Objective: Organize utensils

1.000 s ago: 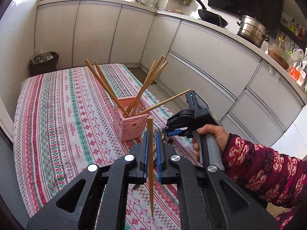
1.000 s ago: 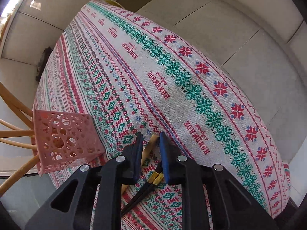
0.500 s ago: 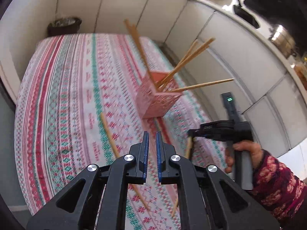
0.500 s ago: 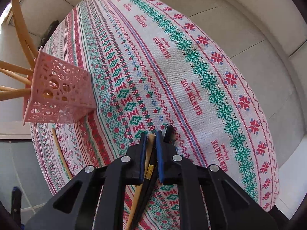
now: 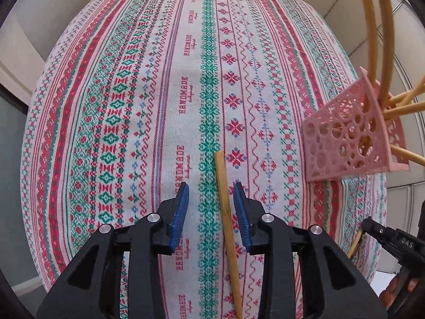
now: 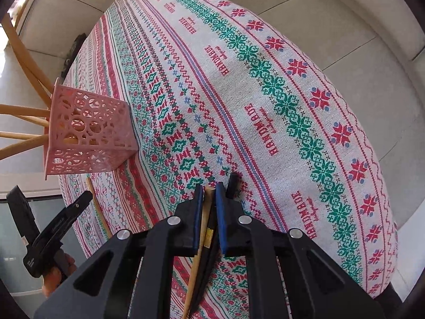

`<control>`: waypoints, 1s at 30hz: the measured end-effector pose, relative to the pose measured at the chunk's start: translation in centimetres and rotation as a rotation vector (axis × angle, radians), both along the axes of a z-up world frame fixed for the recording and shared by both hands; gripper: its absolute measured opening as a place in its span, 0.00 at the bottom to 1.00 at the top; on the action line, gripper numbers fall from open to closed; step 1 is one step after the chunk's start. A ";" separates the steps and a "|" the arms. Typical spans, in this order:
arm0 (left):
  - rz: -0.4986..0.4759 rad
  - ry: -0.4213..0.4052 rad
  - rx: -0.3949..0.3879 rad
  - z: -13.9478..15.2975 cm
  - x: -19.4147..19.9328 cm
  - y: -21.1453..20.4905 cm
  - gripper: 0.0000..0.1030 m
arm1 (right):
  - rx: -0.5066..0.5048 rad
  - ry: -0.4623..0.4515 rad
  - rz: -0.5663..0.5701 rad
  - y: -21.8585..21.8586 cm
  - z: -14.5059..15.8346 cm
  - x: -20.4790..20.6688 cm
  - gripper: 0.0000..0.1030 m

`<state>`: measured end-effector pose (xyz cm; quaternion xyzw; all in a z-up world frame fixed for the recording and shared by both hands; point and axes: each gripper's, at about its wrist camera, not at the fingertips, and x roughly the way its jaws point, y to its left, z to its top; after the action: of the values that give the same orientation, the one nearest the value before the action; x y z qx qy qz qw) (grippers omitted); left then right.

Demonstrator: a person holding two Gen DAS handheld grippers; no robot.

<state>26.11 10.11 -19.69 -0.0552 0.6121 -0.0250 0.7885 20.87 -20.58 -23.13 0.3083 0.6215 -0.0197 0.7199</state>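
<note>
A pink perforated basket [image 5: 348, 138] stands on the patterned tablecloth [image 5: 159, 79] at the right and holds several wooden chopsticks [image 5: 382, 40]. It also shows at the left in the right wrist view [image 6: 87, 130]. My left gripper [image 5: 211, 199] is open, its jaws on either side of a wooden chopstick [image 5: 228, 228] that lies flat on the cloth. My right gripper [image 6: 207, 194] is shut on a wooden chopstick [image 6: 205, 212], low over the cloth, with a black chopstick [image 6: 231, 186] beside and under it.
The table's right edge drops to a tiled floor [image 6: 345, 26]. My left gripper shows in the right wrist view [image 6: 61, 223] at the lower left, and my right gripper shows in the left wrist view [image 5: 393, 242] at the lower right. White cabinets [image 6: 53, 26] stand beyond.
My left gripper let go of its chopstick, which now lies on the cloth, came down over it and opened. My right gripper closed on a wooden chopstick.
</note>
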 end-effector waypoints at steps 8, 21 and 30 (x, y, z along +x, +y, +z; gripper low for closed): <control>-0.083 -0.100 0.092 -0.8 -1.7 -2.3 0.11 | -0.013 0.000 0.005 2.0 -0.4 1.4 0.10; -0.022 -0.227 -0.053 5.2 -8.1 4.0 0.06 | -0.169 -0.007 0.004 5.8 0.3 2.4 0.09; -0.064 -0.434 -0.166 10.9 -10.6 4.6 0.07 | -0.196 -0.372 0.047 7.7 5.8 -3.2 0.09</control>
<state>15.46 14.76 -8.77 -0.0937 0.4256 -0.1114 0.8931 17.62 -12.89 -17.29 0.2204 0.4799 -0.0062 0.8492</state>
